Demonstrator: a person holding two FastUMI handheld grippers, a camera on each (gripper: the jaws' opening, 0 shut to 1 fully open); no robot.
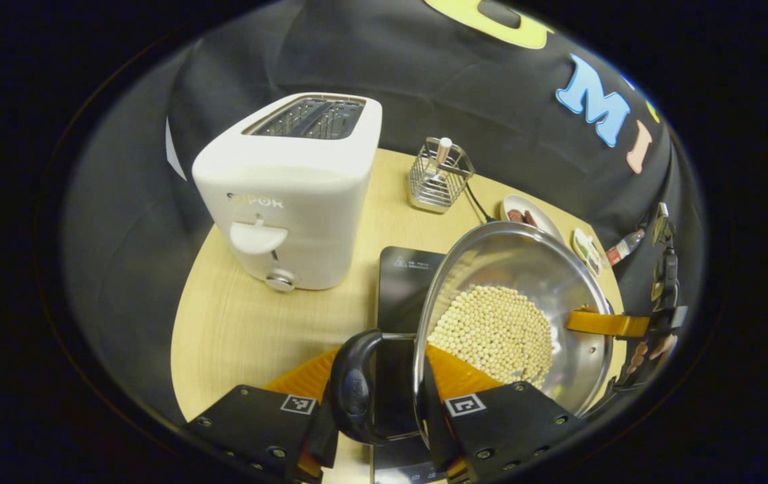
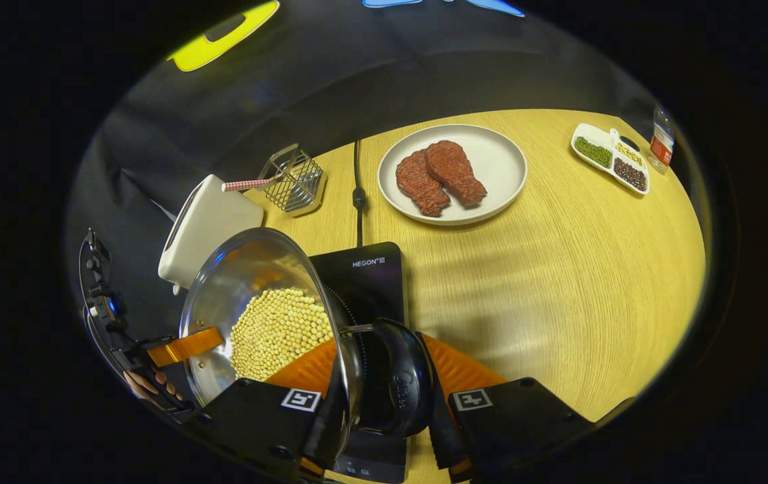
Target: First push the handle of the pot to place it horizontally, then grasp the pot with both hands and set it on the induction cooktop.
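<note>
Now both grippers, left [image 1: 384,410] and right [image 2: 384,410], have their fingers clamped on the pot's [image 1: 525,269] side handles above the induction cooktop [image 2: 367,282].

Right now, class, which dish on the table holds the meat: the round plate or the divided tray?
The round plate: two reddish meat pieces lie on it. The divided tray, farther right by the bottle, holds small beans in separate compartments.

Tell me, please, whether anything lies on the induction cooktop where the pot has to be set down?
Nothing visible does. The pot, holding pale beans, is gripped by both side handles just above the induction cooktop, whose visible dark surface is bare. The toaster, the wire basket and the plate of meat stand off the cooktop.
</note>
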